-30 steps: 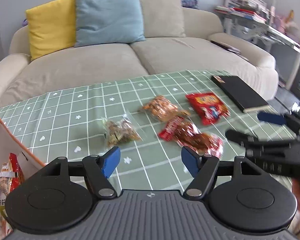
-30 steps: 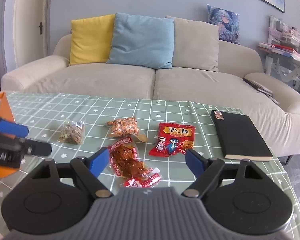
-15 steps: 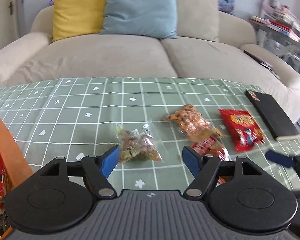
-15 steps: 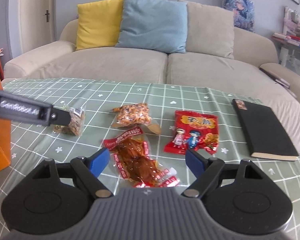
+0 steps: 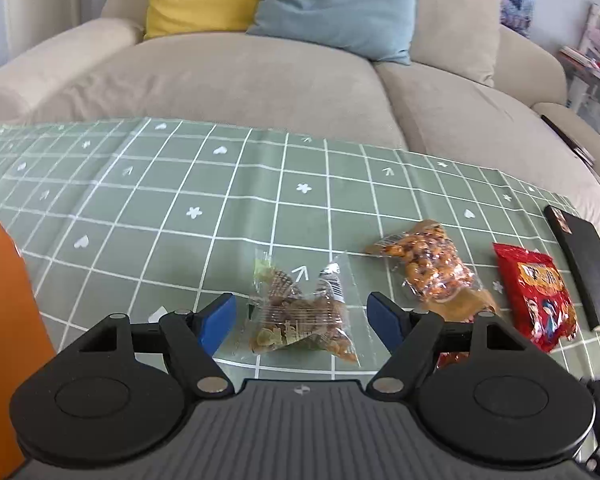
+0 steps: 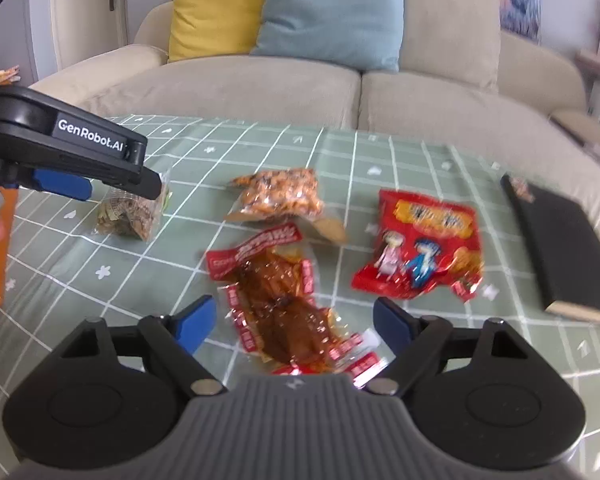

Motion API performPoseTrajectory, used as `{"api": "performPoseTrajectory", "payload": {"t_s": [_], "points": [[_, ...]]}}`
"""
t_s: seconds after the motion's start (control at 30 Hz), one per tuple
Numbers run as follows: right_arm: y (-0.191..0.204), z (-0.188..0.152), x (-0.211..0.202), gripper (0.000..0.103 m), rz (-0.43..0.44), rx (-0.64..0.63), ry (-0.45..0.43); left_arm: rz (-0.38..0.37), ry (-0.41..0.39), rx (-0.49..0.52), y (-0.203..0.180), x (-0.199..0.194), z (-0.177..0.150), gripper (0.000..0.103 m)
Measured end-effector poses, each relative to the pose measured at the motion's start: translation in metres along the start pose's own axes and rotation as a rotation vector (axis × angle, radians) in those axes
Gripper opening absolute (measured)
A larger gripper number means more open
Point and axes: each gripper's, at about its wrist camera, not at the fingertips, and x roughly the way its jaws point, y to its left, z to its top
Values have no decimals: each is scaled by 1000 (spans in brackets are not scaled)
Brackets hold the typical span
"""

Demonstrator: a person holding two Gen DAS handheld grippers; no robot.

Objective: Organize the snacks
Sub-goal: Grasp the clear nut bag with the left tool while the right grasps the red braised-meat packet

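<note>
Beige sofa (image 5: 260, 80) behind; green grid tablecloth (image 5: 140, 200) in front, orange bin wall (image 5: 0, 320) at left edge. Black notebook (image 6: 564, 248) at right, just beside red cartoon-print snack pack (image 6: 420, 248). Orange peanut bag (image 6: 280, 196) further left. Left gripper (image 5: 300, 322): jaws just opening, now wide, straddling clear mixed-snack bag (image 5: 300, 320), pads clear of it. Right gripper (image 6: 292, 324): jaws wide, empty, over brown dried-meat pack (image 6: 276, 300) on cloth.

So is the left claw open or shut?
Open. The left claw has just been widening; its blue pads stand apart on each side of the clear snack bag, not pressing it.
</note>
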Motion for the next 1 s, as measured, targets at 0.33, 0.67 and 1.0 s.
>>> {"api": "performPoseTrajectory", "payload": {"t_s": [0.33,0.67,1.0], "points": [[4,-3,5,71,-12,-24,39,-11,30,21,-2,14,-2,80],[6,0,2,62,-8,-10,68,40,57,146,-14,20,-6,60],[8,5,-3,53,0,-8,79,24,63,168,-21,-1,-20,56]]}}
